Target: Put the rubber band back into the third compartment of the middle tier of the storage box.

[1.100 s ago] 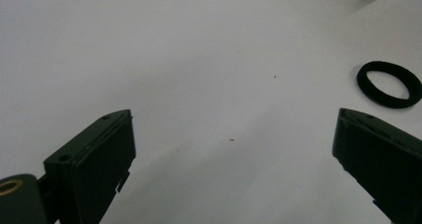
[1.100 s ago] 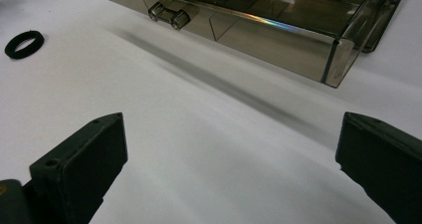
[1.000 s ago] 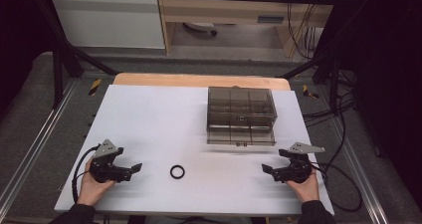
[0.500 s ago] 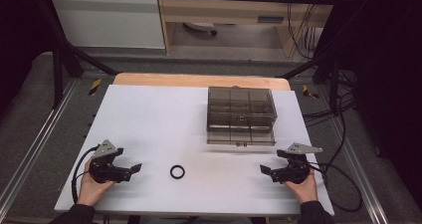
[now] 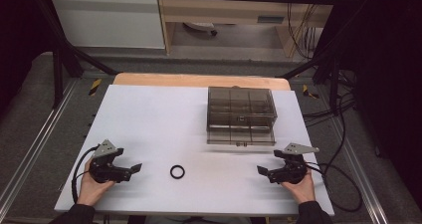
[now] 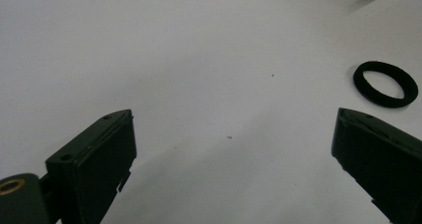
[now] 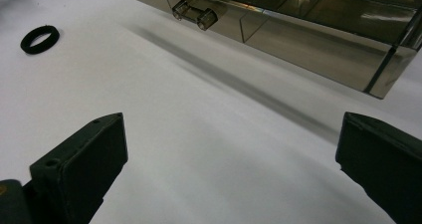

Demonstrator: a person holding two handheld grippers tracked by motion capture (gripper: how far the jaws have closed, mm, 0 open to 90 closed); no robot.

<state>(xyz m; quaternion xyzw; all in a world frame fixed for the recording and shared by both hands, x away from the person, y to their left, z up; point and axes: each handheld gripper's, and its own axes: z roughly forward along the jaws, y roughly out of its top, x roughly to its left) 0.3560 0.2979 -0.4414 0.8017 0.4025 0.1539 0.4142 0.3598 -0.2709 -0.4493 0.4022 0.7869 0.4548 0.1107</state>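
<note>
A: The white table (image 5: 159, 119) is seen spread wide, and the smoky clear compartment box (image 5: 241, 115) is set toward its far right. In the right gripper view the box (image 7: 318, 30) is cut off at the top edge, so its compartments can hardly be read, though its small clear latch (image 7: 194, 13) is caught near the front wall.

B: No label or writing can be made out on it; nothing legible is offered anywhere.

A: Now the grippers. The left gripper (image 5: 130, 170) is held low at the near left edge, its jaws spread wide and nothing gripped between them. In its own view both jaws are cropped at the bottom.

B: The right gripper (image 5: 263, 171) is matched at the near right, jaws equally wide apart, bare table seen between them.

A: And the smallest item: the black rubber ring (image 5: 177, 171) is laid flat on the table between the two grippers, nearer the left one, untouched by either.

B: From the left gripper view the ring (image 6: 385, 83) is placed just beyond the right-hand jaw tip; from the right gripper view it (image 7: 40, 39) is seen well off, far left.
</note>
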